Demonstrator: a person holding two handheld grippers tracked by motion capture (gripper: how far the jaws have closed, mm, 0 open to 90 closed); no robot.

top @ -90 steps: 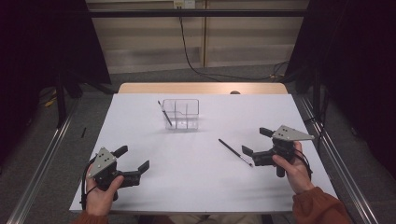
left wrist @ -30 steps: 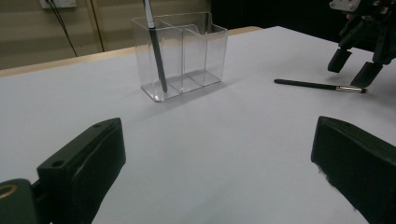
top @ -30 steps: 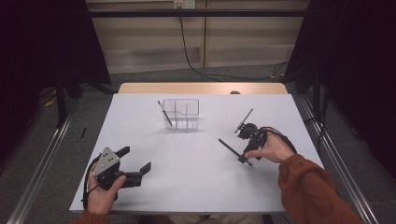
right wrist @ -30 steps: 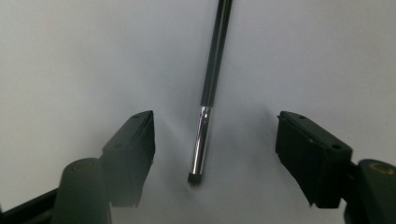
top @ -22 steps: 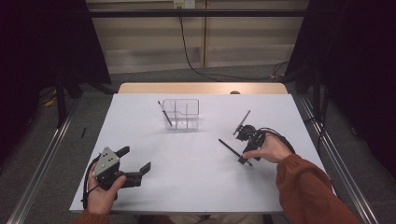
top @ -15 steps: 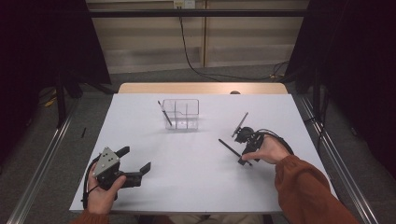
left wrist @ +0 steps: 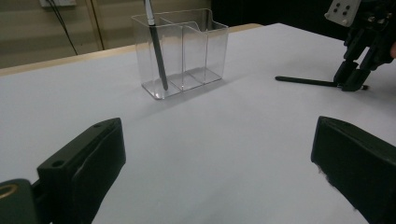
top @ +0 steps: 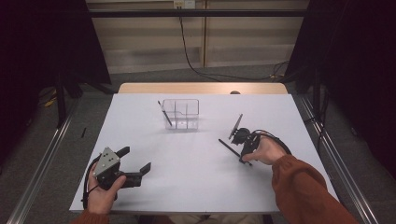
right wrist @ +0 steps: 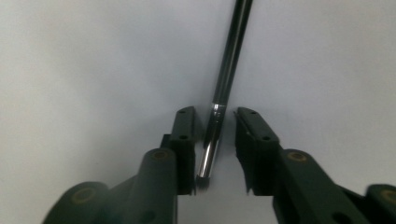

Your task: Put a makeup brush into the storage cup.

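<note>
High view: your right gripper (top: pixel 242 148) pointed down at the white table (top: pixel 196 186), its jaws straddling the near end of the slim dark pen (top: pixel 232 150) that lay flat there. The clear plastic divided holder (top: pixel 181 113) stood well beyond it and off to its left, with a second dark pen (top: pixel 164 113) leaning in its left compartment. Your left gripper (top: pixel 136 164) rested low over the near left of the table, jaws spread wide with nothing between them.

Left gripper view: both black jaws stood far apart over bare table. Ahead of them, slightly left, stood the clear holder (left wrist: pixel 181 50) with its upright pen (left wrist: pixel 157 51). Farther off to the right, your right gripper (left wrist: pixel 354 80) stood tip-down on the end of the lying pen (left wrist: pixel 303 81).

Right gripper view: the jaws had just been closing and stood narrow, with the pen's shiny end (right wrist: pixel 214 140) between them. The shaft ran away from the gripper, tilted a little to the right. The left pad sat just beside the pen, a slim gap showed on the right, and the pads did not yet press on it.
</note>
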